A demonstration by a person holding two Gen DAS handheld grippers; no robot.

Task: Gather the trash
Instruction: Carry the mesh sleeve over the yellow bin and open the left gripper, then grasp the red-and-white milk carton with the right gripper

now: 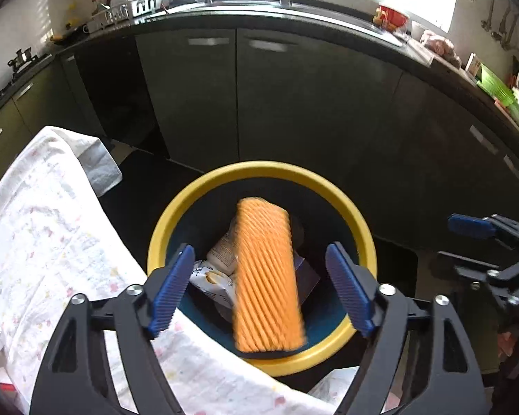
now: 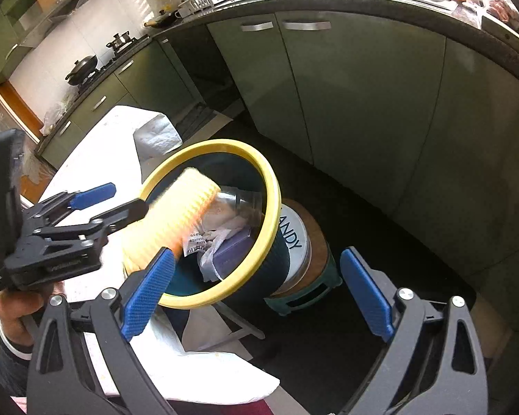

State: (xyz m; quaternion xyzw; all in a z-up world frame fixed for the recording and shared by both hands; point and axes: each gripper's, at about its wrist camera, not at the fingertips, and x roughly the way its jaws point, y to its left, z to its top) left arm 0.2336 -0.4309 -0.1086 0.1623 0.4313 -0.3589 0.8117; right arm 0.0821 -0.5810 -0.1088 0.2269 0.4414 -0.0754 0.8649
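An orange ribbed packet (image 1: pixel 266 276) shows blurred above the mouth of the yellow-rimmed dark bin (image 1: pixel 259 167). My left gripper (image 1: pixel 259 252) is open over the bin, with its blue pads standing clear of the packet on both sides. In the right wrist view the same packet (image 2: pixel 176 214) hangs at the bin's rim (image 2: pixel 273 207), just beyond the left gripper (image 2: pixel 121 197). Inside the bin lie white wrappers (image 1: pixel 212 276) and a purple box (image 2: pixel 235 249). My right gripper (image 2: pixel 257 257) is open and holds nothing, to the right of the bin; it also shows at the right edge of the left wrist view (image 1: pixel 456 238).
A table with a white flowered cloth (image 1: pixel 52 242) lies left of the bin. The bin rests on a round tin on a green stool (image 2: pixel 301 294). Green kitchen cabinets (image 1: pixel 294 103) and a counter with a sink run behind. A person's hand (image 2: pixel 20 307) grips the left tool.
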